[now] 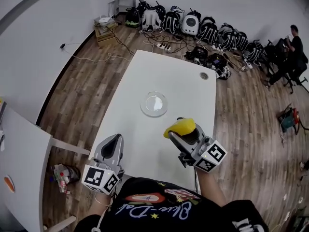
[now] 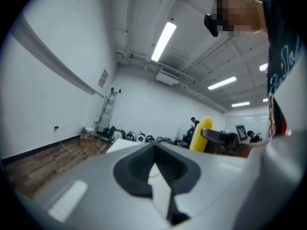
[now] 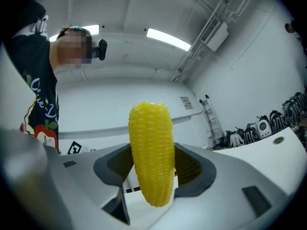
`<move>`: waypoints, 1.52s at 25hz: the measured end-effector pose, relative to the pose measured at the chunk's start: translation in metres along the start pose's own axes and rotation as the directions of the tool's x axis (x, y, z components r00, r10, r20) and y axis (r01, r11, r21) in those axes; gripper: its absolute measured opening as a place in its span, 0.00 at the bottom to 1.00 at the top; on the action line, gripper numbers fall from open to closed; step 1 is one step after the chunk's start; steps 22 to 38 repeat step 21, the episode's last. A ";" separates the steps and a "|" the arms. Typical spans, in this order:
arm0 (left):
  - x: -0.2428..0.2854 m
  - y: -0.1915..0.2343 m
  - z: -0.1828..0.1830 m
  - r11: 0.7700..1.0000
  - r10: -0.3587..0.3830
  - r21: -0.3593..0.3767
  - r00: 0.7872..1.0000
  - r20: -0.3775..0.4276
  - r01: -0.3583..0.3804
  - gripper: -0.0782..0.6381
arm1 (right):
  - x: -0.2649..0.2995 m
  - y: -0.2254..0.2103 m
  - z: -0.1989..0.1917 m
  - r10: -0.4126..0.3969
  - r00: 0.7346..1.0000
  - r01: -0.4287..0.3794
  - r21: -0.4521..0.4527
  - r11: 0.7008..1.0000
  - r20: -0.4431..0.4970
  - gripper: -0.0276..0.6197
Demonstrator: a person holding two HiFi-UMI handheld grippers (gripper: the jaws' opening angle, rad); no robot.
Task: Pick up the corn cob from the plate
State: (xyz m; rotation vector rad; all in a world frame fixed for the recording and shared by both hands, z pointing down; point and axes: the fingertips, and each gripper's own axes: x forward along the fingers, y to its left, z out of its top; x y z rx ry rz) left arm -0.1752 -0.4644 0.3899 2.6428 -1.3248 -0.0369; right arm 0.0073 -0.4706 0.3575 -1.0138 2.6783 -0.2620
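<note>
My right gripper [image 1: 186, 132] is shut on the yellow corn cob [image 1: 179, 127], lifted above the white table's right side. The right gripper view has the corn cob [image 3: 151, 152] standing upright, clamped between the two dark jaws. A clear glass plate [image 1: 154, 104] lies bare on the table [image 1: 159, 76], ahead and left of the cob. My left gripper [image 1: 115, 140] hovers over the table's near left edge, its jaws closed together with nothing in them. From the left gripper view [image 2: 154, 162] the corn cob [image 2: 200, 133] shows off to the right.
Several backpacks [image 1: 193, 25] and cables line the far wall on the wooden floor. A second white table [image 1: 21, 168] stands at the left, with a bag of rubbish [image 1: 62, 175] beneath. A person [image 1: 292, 52] sits at the far right. A ladder [image 3: 213, 121] leans on the wall.
</note>
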 end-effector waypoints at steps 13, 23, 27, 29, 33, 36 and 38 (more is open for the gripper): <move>-0.003 -0.010 0.003 1.000 -0.001 0.012 1.000 -0.006 0.001 0.10 | -0.010 0.008 0.007 0.004 1.000 -0.004 0.027 1.000 -0.001 0.45; -0.011 0.001 0.005 0.999 0.034 0.032 0.999 -0.014 -0.034 0.10 | -0.001 0.015 0.011 0.018 1.000 -0.019 0.015 1.000 0.011 0.45; -0.011 0.001 0.005 0.999 0.034 0.032 0.999 -0.014 -0.034 0.10 | -0.001 0.015 0.011 0.018 1.000 -0.019 0.015 1.000 0.011 0.45; -0.011 0.001 0.005 0.999 0.034 0.032 0.999 -0.014 -0.034 0.10 | -0.001 0.015 0.011 0.018 1.000 -0.019 0.015 1.000 0.011 0.45; -0.011 0.001 0.005 0.999 0.034 0.032 0.999 -0.014 -0.034 0.10 | -0.001 0.015 0.011 0.018 1.000 -0.019 0.015 1.000 0.011 0.45; -0.011 0.001 0.005 0.999 0.034 0.032 0.999 -0.014 -0.034 0.10 | -0.001 0.015 0.011 0.018 1.000 -0.019 0.015 1.000 0.011 0.45; -0.011 0.001 0.005 0.999 0.034 0.032 0.999 -0.014 -0.034 0.10 | -0.001 0.015 0.011 0.018 1.000 -0.019 0.015 1.000 0.011 0.45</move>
